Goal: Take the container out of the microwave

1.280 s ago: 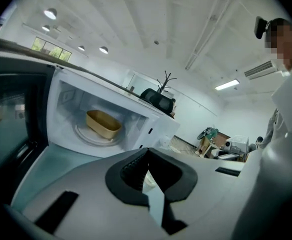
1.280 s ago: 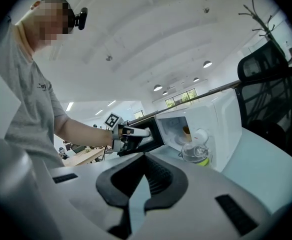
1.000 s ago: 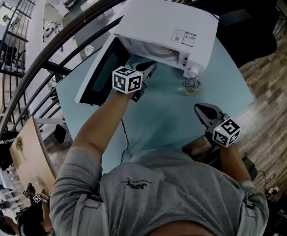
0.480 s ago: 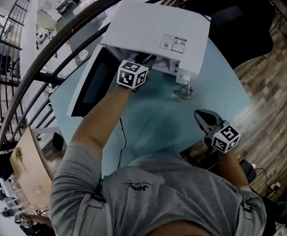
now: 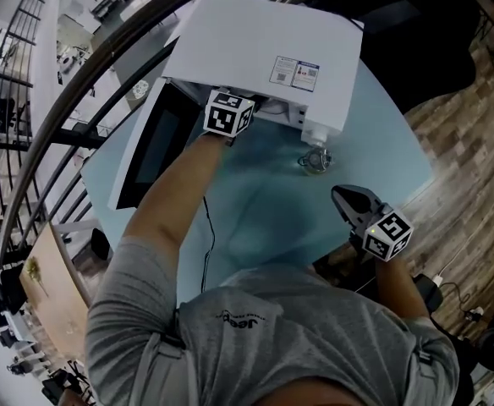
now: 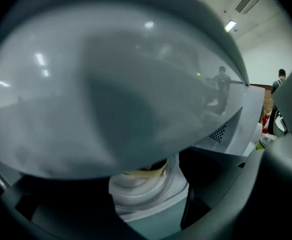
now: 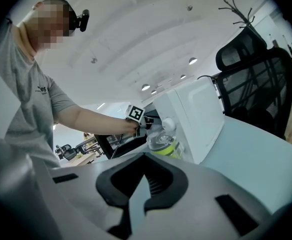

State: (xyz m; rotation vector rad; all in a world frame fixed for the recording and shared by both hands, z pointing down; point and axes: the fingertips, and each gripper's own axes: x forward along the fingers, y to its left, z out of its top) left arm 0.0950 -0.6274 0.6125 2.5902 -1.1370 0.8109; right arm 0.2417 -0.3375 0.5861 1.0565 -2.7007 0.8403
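Note:
A white microwave (image 5: 264, 41) stands at the table's far side with its door (image 5: 150, 146) swung open to the left. My left gripper (image 5: 251, 106) reaches into the cavity, so its fingertips are hidden under the microwave's top in the head view. In the left gripper view a white round container (image 6: 138, 186) with something yellowish in it sits on the cavity floor just ahead. The jaws have just been opening and stand wide apart, pressing on nothing. My right gripper (image 5: 348, 200) hovers low over the table's near right part, its jaws together and empty (image 7: 145, 184).
A clear bottle with a yellow-green label (image 5: 315, 159) stands on the pale blue table (image 5: 255, 218) in front of the microwave's right corner. A black office chair (image 7: 256, 79) is behind the table. A curved dark railing (image 5: 78, 100) runs along the table's left side.
My left gripper has gone forward from the door opening into the microwave cavity. The right gripper has hardly moved.

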